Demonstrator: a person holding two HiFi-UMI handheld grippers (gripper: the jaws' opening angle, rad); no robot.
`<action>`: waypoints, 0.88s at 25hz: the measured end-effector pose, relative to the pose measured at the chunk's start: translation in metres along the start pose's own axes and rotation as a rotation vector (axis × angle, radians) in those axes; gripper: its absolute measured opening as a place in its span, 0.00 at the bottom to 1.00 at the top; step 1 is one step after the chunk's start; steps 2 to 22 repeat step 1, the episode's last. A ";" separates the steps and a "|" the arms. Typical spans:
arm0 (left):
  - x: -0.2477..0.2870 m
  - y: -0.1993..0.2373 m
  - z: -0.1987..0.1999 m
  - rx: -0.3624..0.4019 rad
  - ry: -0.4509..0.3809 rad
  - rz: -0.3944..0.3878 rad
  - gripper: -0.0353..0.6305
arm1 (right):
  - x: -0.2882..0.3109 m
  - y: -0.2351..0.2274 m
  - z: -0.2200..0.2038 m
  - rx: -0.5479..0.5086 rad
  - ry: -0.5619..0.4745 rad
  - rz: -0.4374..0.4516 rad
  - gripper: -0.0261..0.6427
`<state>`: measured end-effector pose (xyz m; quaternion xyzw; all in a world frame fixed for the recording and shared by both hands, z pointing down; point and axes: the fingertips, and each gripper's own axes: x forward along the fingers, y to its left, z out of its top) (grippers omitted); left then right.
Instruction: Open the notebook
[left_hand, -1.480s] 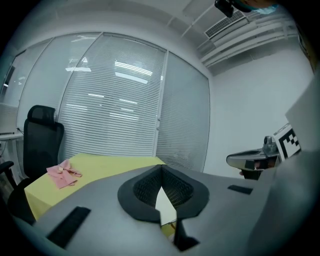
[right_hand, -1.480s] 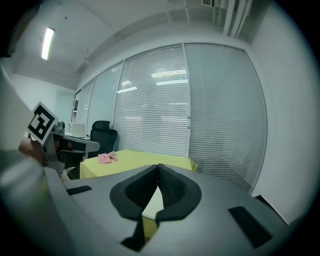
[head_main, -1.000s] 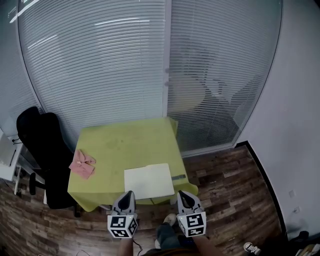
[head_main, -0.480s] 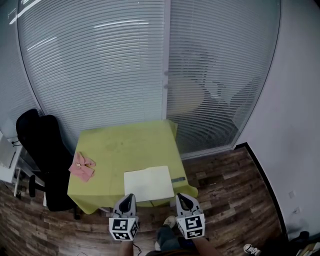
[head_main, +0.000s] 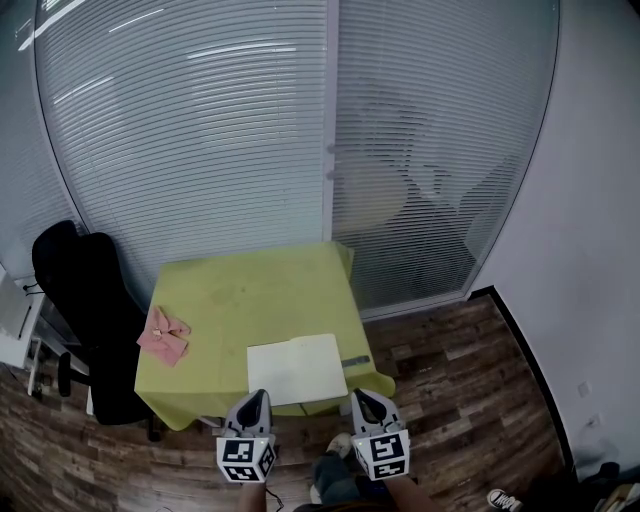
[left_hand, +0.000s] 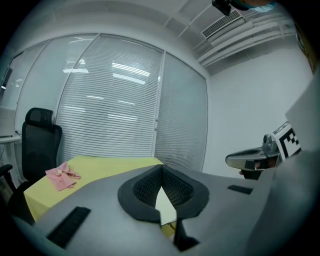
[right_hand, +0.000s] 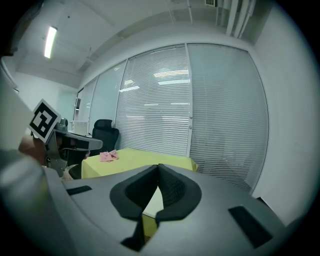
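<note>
A flat white rectangular notebook (head_main: 297, 367) lies at the near edge of a small square table under a yellow-green cloth (head_main: 250, 285), with a thin grey strip (head_main: 355, 360) just beside its right side and a crumpled pink cloth (head_main: 164, 333) well apart at the table's left. The left gripper (head_main: 252, 397) and right gripper (head_main: 365, 396) hang side by side short of the table, each with its jaws pressed together on nothing. The notebook's broad white face could be a shut cover or an open spread; the head view is too small to tell, so the scene fits a stance before reaching in as well as one after drawing back. Any work on the notebook would call for parted jaws and a reach forward to its edge.
</note>
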<state>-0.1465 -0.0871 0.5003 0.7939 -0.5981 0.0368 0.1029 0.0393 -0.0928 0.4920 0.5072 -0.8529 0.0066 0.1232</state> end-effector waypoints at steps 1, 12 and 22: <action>-0.001 -0.001 0.000 -0.001 0.000 -0.001 0.09 | -0.001 0.000 0.000 0.000 0.000 -0.001 0.06; -0.001 -0.001 0.000 -0.001 0.000 -0.001 0.09 | -0.001 0.000 0.000 0.000 0.000 -0.001 0.06; -0.001 -0.001 0.000 -0.001 0.000 -0.001 0.09 | -0.001 0.000 0.000 0.000 0.000 -0.001 0.06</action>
